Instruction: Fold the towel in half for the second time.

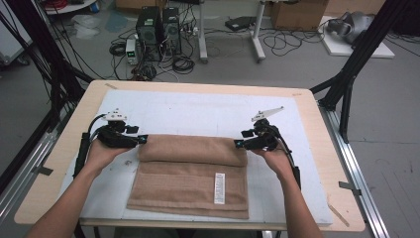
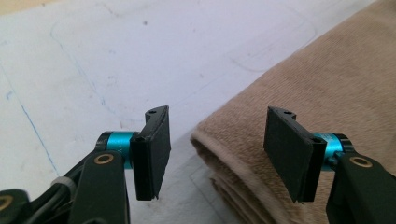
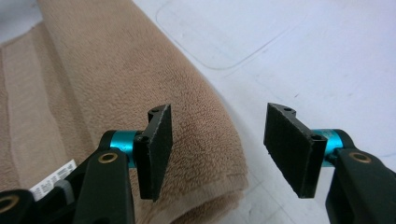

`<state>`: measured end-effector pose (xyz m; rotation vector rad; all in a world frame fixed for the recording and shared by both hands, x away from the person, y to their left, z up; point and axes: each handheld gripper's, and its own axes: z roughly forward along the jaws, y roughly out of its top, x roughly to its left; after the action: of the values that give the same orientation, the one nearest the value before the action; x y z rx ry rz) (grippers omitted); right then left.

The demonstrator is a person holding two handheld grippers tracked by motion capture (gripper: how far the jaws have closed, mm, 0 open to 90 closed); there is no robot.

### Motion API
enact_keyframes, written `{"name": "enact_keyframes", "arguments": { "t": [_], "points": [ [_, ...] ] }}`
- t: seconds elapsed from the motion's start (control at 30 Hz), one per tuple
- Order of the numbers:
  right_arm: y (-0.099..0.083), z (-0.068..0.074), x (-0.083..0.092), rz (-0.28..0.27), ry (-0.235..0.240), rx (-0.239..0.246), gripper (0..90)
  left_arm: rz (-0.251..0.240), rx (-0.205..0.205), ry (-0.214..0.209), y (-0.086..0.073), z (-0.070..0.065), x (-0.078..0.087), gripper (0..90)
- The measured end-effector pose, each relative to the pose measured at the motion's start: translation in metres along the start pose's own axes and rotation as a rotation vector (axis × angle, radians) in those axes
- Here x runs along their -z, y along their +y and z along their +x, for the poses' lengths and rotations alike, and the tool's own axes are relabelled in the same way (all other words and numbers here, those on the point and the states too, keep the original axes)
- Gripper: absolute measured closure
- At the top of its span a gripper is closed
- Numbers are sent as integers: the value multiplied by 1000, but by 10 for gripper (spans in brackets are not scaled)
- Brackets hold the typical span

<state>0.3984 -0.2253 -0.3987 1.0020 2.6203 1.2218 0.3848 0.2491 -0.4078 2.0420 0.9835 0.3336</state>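
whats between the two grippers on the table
The folded brown towel: in the high view its rolled far edge spans from the left gripper to the right gripper.

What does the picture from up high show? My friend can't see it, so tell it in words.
A folded brown towel lies on a white mat on a table. A person's hands hold the left tool and the right tool at the two ends of its fold, both open.

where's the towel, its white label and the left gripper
towel [image 1: 190, 171]: high view, middle of the tan folded cloth.
white label [image 1: 219, 188]: high view, centre of the tag.
left gripper [image 2: 217, 154]: left gripper view, midway between its open jaws.
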Motion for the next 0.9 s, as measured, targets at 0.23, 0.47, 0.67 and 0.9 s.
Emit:
{"name": "enact_keyframes", "arguments": {
  "t": [0.23,0.47,0.67,0.9],
  "points": [
    [-5,-7,-11,41,83,-43,547,58,24,-76,-5,5,-13,505],
    [-5,-5,-8,54,154,-17,774,57,-2,-132,-5,1,-12,778],
    [-1,5,2,27,164,29,789,7,-16,-132,-2,-2,5,853],
    [-6,30,26,-24,188,116,788,-83,-85,-130,-11,-23,45,855]
  ]
}}
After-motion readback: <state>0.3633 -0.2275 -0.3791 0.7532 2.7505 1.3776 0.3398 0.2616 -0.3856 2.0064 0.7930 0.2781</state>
